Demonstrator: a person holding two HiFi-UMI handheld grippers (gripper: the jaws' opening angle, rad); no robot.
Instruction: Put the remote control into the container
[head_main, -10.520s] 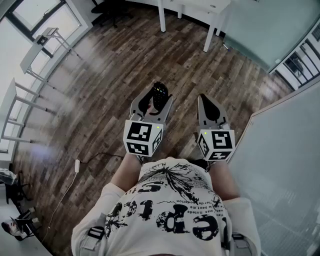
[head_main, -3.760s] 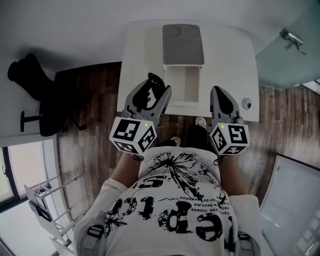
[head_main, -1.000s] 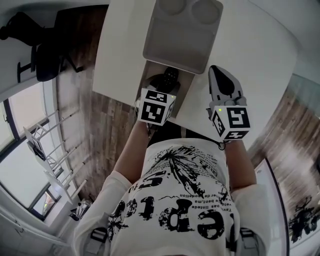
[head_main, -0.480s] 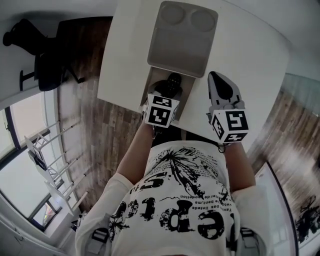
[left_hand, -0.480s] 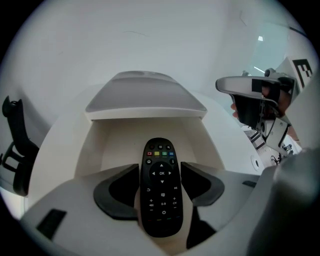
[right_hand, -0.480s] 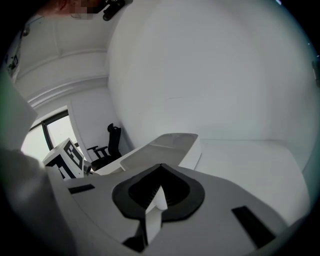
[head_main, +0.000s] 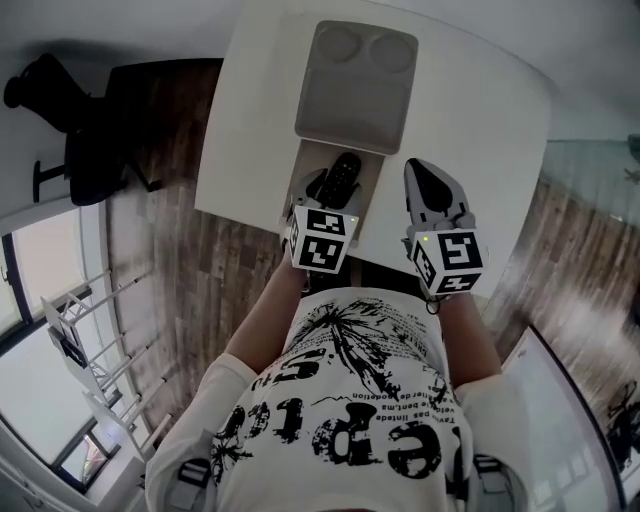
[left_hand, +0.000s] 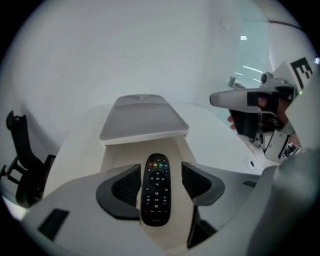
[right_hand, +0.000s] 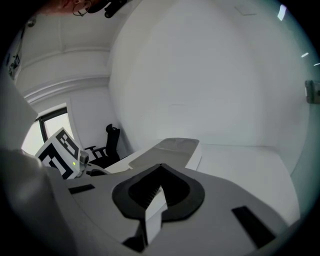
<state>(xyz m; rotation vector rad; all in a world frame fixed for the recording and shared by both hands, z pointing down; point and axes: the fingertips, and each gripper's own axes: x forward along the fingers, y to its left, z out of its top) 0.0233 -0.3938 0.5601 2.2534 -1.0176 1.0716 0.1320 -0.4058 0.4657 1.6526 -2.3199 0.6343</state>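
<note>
The black remote control (left_hand: 156, 192) lies flat in the open near part of the white container (head_main: 300, 178), keys up. The container's grey lid (head_main: 353, 88) covers its far half. My left gripper (left_hand: 160, 174) straddles the remote with its jaws opening; there is a gap at the right pad and the left pad stands close beside it. In the head view the remote (head_main: 340, 178) shows just ahead of the left gripper (head_main: 325, 197). My right gripper (head_main: 428, 192) hovers to the right of the container, jaws shut with nothing between them (right_hand: 161, 169).
The container stands on a white table (head_main: 470, 110), near its front edge. A black office chair (head_main: 70, 120) stands on the wood floor to the left. A small round fitting (left_hand: 248, 161) sits in the tabletop by the right gripper.
The left gripper has drawn back slightly and its jaws have spread off the remote, which now lies longer in view inside the container. The right gripper has kept its place beside it.
</note>
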